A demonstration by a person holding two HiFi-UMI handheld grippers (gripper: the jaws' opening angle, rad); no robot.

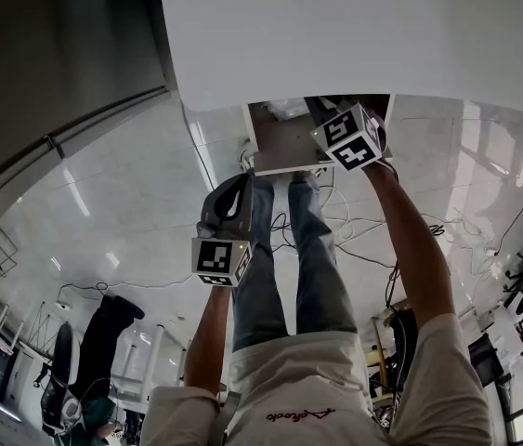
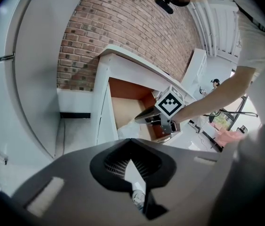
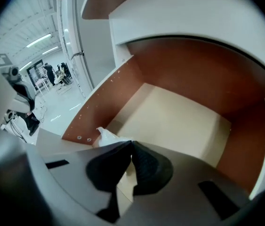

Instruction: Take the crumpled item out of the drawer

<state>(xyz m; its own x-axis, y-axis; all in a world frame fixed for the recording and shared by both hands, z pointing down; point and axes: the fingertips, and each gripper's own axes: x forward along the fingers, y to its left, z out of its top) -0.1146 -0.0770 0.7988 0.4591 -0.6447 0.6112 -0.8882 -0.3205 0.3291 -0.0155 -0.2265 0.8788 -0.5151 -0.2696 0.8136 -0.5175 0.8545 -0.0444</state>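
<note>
The drawer (image 1: 284,151) stands pulled out of the white cabinet (image 1: 354,35), with brown sides and a pale floor (image 3: 174,121). The crumpled item (image 3: 108,136), a wad of white paper, lies in its near left corner and is also visible in the left gripper view (image 2: 126,128) and the head view (image 1: 287,110). My right gripper (image 3: 131,143) reaches into the drawer. Its jaws meet at the tips, right on the paper's edge. My left gripper (image 2: 132,161) hangs back outside the drawer, shut, with nothing in it, lower in the head view (image 1: 227,207).
A brick wall (image 2: 123,27) rises behind the cabinet. The person's legs (image 1: 284,268) stand just in front of the drawer, and cables (image 1: 354,230) trail over the glossy floor. A grey wall (image 1: 47,54) runs along the left. Other people and equipment stand far off.
</note>
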